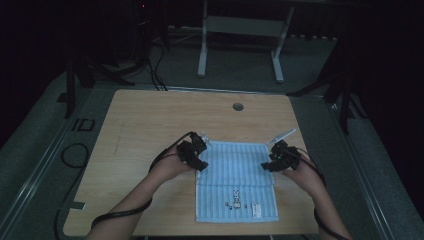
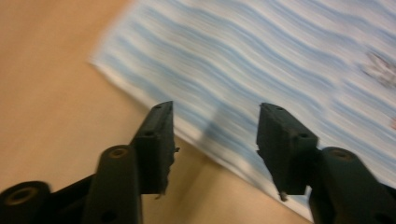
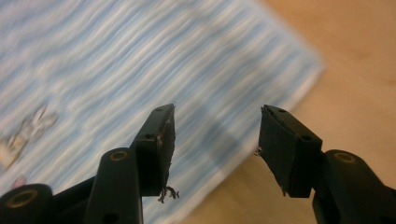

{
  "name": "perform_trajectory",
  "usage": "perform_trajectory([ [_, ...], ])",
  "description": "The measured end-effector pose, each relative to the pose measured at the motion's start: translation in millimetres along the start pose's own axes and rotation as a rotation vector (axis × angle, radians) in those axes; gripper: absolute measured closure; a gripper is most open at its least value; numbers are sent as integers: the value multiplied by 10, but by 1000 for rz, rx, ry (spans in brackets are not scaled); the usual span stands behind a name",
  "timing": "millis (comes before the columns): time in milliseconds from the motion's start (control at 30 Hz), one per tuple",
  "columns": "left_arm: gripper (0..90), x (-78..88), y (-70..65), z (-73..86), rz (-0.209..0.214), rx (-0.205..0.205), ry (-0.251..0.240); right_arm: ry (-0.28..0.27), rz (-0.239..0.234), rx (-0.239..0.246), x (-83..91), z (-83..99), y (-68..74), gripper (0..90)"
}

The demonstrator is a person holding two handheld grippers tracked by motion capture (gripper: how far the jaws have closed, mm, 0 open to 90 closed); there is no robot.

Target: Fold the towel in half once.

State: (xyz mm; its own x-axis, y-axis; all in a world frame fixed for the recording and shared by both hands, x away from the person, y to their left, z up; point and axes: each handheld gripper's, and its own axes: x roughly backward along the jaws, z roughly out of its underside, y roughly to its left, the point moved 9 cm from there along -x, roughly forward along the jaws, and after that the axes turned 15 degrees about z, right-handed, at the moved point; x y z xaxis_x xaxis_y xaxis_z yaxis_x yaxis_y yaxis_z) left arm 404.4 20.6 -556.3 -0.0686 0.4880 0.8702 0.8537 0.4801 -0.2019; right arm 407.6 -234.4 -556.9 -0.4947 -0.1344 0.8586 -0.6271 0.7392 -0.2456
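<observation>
A light blue striped towel (image 1: 235, 175) lies flat on the wooden table (image 1: 150, 120), with a small embroidered figure (image 1: 237, 197) and a label near its front edge. My left gripper (image 1: 199, 155) hovers at the towel's far left side. In the left gripper view its jaws (image 2: 215, 109) stand open over the towel's edge (image 2: 261, 60), nothing between them. My right gripper (image 1: 272, 159) hovers at the towel's far right side. Its jaws (image 3: 217, 109) are open too, above the towel (image 3: 116, 70) where it meets bare wood (image 3: 359, 70). Both gripper views are blurred.
A round cable hole (image 1: 238, 106) sits near the table's far edge. Behind the table stands a white desk frame (image 1: 202, 50). Black cables (image 1: 75, 155) lie on the floor at the left. Bare wood spreads left of the towel and beyond it.
</observation>
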Motion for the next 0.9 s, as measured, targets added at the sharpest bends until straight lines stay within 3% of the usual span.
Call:
perform_trajectory([
  [33, 458, 0, 0, 0, 0, 0, 0, -5, 14, -7, -9, -63, -74, 458],
  [67, 458, 11, 148, -88, -6, 23, -18, -5, 26, -21, -26, -128, -145, 470],
  [100, 457, 11, 148, -88, -6, 23, -18, -5, 26, -21, -26, -128, -145, 470],
  [167, 442, 0, 287, -181, -6, 42, -39, 2, 33, -42, -86, -253, -266, 484],
  [200, 434, -21, 412, -254, -10, 73, -47, 10, 44, -52, -131, -309, -326, 502],
  [267, 407, -51, 516, -330, -26, 87, -61, 37, 58, -67, -262, -420, -441, 504],
  [367, 376, -112, 588, -369, -26, 88, -43, 66, 72, -76, -373, -470, -504, 523],
  [400, 376, -223, 694, -371, -47, 106, 5, 80, 70, -83, -414, -479, -516, 523],
  [467, 370, -293, 759, -373, -40, 127, 17, 135, 61, -97, -596, -475, -548, 525],
  [600, 370, -408, 842, -359, -35, 153, 26, 181, 61, -93, -723, -410, -552, 525],
  [800, 406, -532, 875, -289, -34, 149, 64, 226, 60, -86, -863, -299, -531, 556],
  [900, 432, -577, 832, -305, -17, 147, 52, 216, 55, -85, -879, -312, -517, 607],
])
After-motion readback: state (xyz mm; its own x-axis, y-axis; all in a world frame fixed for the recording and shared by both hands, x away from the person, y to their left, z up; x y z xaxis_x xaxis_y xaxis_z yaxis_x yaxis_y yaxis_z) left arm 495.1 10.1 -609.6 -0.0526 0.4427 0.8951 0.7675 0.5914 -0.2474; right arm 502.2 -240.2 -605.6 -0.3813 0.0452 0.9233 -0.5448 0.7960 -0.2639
